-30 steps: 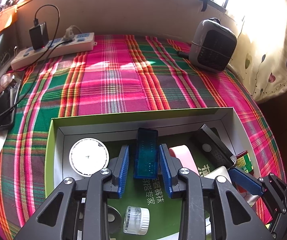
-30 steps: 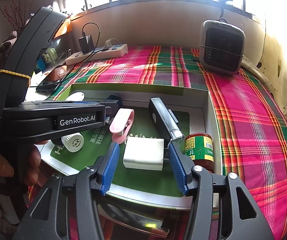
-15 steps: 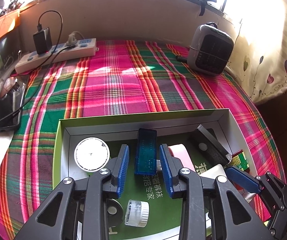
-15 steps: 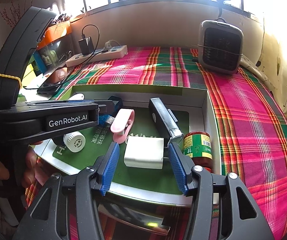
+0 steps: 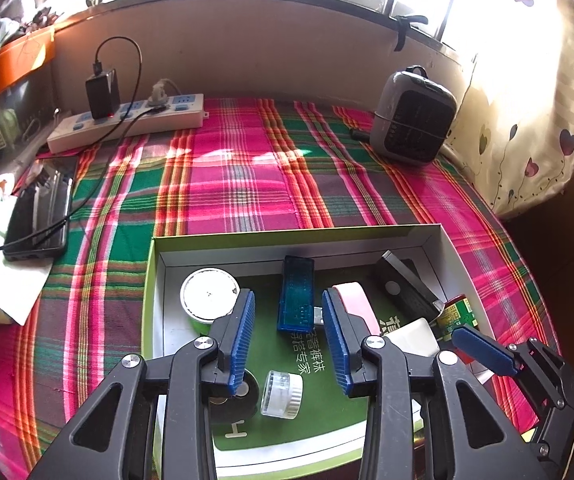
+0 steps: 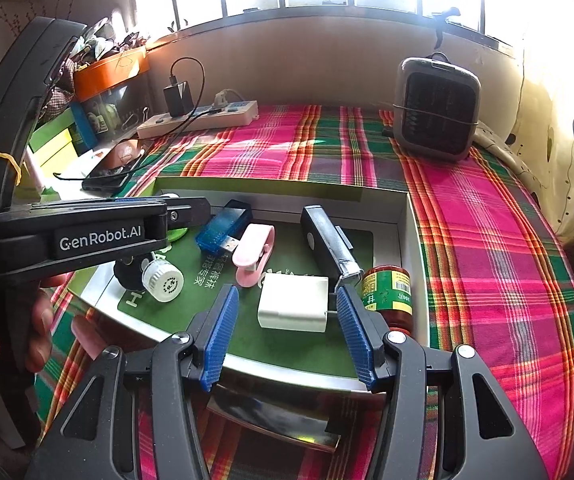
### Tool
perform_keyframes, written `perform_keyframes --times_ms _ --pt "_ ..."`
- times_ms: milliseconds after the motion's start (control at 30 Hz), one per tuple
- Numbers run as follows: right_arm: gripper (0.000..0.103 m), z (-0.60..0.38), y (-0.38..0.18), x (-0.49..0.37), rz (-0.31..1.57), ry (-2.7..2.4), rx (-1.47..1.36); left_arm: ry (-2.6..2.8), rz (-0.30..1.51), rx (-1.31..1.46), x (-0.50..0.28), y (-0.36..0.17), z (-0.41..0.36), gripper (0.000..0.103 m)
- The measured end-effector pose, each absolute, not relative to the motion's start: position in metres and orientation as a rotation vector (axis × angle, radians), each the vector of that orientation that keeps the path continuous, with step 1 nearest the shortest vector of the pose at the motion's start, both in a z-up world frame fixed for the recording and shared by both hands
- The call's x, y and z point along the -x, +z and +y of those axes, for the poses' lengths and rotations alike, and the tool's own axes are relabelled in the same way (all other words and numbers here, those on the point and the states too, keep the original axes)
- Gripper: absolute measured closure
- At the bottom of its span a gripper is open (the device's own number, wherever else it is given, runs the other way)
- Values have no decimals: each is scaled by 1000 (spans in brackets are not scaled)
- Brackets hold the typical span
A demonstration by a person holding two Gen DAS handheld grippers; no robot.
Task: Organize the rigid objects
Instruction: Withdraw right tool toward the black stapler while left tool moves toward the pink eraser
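**Both grippers open over the shallow box**

The left gripper (image 5: 289,334) hangs above the box with its ribbed blue pads (image 5: 243,332) spread wide, holding nothing. Between the pads lies a translucent blue USB tester (image 5: 296,295), a flat plastic slab with a metal plug at its near end; the pads stand clear of it on both sides.

The right gripper (image 6: 287,334) is likewise parted wide and empty. A white charger block (image 6: 293,307), smooth and square-edged, lies flat between its pads (image 6: 219,330), with a gap on the left side; its prongs point toward the right pad, and whether they touch it cannot be told.

All of these sit in a shallow cardboard box (image 5: 151,280) with a lime-green rim, white inner walls and a dark green printed floor, resting on a pink, green and red plaid cloth (image 5: 227,176). Also in the box: a round white-lidded green tub (image 5: 208,293) in the far left corner, a pink clip (image 6: 253,254) just beside the tester, a glossy black bar-shaped device (image 6: 329,242) lying aslant, a small red-capped jar with a green label (image 6: 387,290) against the right wall, a small white ribbed-cap bottle (image 6: 163,280) on its side, and a black disc (image 5: 233,398) near it.

A person's hand (image 6: 41,320) grips the left gripper's handle.
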State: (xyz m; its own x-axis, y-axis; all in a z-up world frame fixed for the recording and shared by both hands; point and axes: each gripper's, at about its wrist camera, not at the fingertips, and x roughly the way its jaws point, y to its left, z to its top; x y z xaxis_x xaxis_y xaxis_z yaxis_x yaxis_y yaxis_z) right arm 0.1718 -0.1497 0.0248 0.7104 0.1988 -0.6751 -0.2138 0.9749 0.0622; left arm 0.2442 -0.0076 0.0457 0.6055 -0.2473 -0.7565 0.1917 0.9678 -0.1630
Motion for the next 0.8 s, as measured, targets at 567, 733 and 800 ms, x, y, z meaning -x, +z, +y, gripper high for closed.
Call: perform_keyframes --times_ms 567,733,800 --pt "50 -163 45 -138 680 233 9 -230 835 90 -202 68 31 68" --pt "50 -173 49 -123 668 237 17 -211 834 139 -187 68 51 68" --pt "50 -177 49 -119 669 238 13 -206 834 152 -180 66 58 68"
